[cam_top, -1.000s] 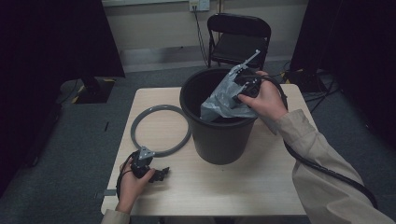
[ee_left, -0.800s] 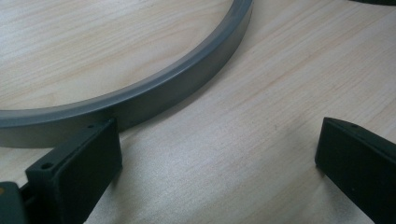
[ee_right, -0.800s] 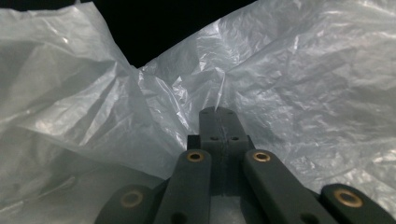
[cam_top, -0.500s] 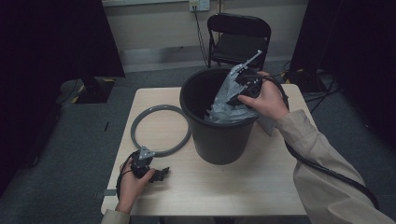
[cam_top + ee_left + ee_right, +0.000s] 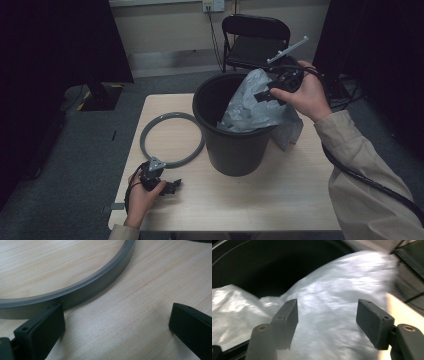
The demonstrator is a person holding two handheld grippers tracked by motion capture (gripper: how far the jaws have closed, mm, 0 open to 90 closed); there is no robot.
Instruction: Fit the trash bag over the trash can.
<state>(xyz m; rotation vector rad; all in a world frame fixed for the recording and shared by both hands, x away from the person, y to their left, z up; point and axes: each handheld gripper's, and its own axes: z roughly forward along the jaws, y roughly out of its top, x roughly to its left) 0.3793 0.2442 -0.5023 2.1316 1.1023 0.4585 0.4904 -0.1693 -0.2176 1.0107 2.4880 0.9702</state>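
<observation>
Right, my right tongs (image 5: 261, 95) are up over the far right side of the bin (image 5: 235, 145), and the jaws have just been opening. They stand wide apart now, released, with the bag (image 5: 250, 107) below and beyond them; in the right gripper view the pads press on nothing. The grey plastic bag lies draped across the bin's rim on the side nearest the desk's right edge, part of it sagging into the dark inside, part of it hanging down the outer wall toward the desk (image 5: 280, 200). The bin itself stands upright near the middle of the desk, a little toward the far edge.

Over on the other side, my left tongs (image 5: 172, 187) sit low by the near left corner of the desk, my left hand (image 5: 142, 192) wrapped round the grip. The jaws are spread and nothing is between them, just bare wood grain in the left gripper view. The grey ring (image 5: 171, 140) lies flat on the desk's left half, its right side close against the bin. Its near curve runs just beyond my left tongs, close to one pad (image 5: 47, 326); whether that pad touches it I cannot tell.

Beyond the far edge of the desk a folding chair (image 5: 256, 40) stands on the floor.
</observation>
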